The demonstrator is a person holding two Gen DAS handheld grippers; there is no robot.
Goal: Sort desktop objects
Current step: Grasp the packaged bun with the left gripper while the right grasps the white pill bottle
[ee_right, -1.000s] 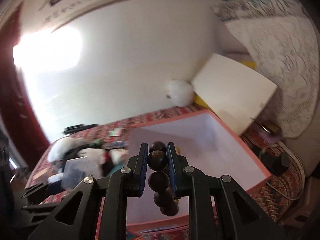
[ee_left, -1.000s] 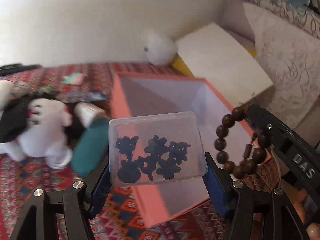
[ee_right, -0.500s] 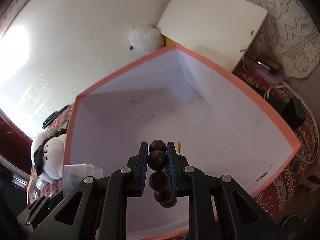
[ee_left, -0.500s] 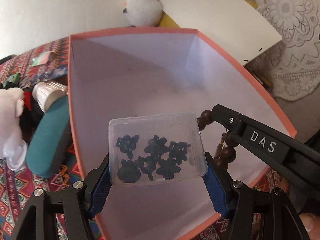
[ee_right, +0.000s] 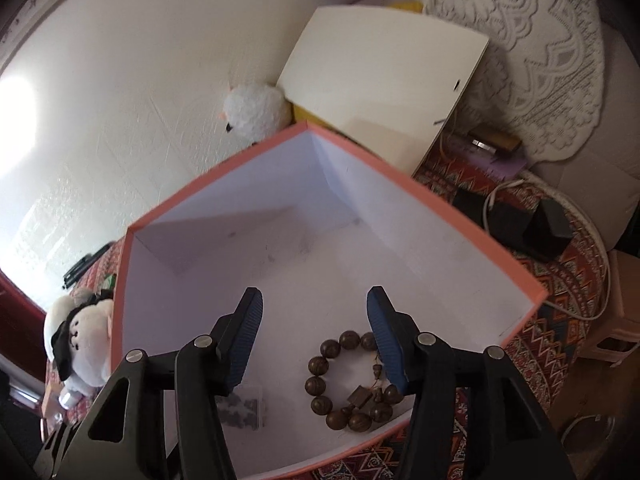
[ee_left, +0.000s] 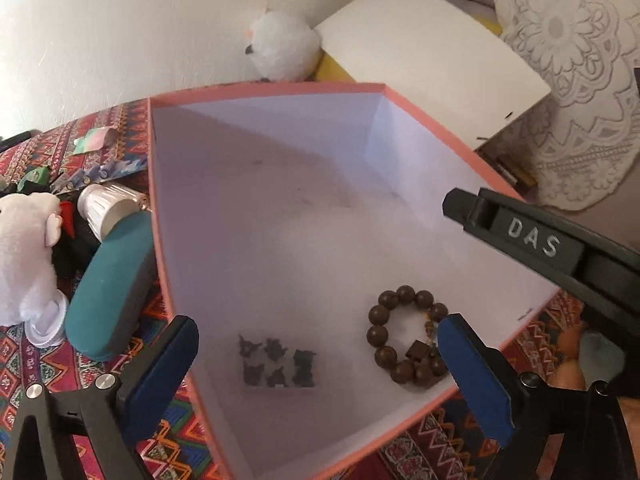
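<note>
The bead bracelet (ee_left: 408, 336) and small clear case (ee_left: 278, 362) lie in the pink box (ee_left: 264, 90); both the left gripper (ee_left: 318, 360) and the right gripper (ee_right: 314, 332) are spread empty, while the plush toy (ee_left: 24, 256), teal case (ee_left: 110, 288) and bulb (ee_left: 106, 210) wait outside.

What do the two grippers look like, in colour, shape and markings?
Both the left gripper and the right gripper have black angular frames with silver round bolts and blue ribbed pads on the jaws. In the left wrist view, the right one bears white letters "DAS". No cables or sleeves show.
</note>
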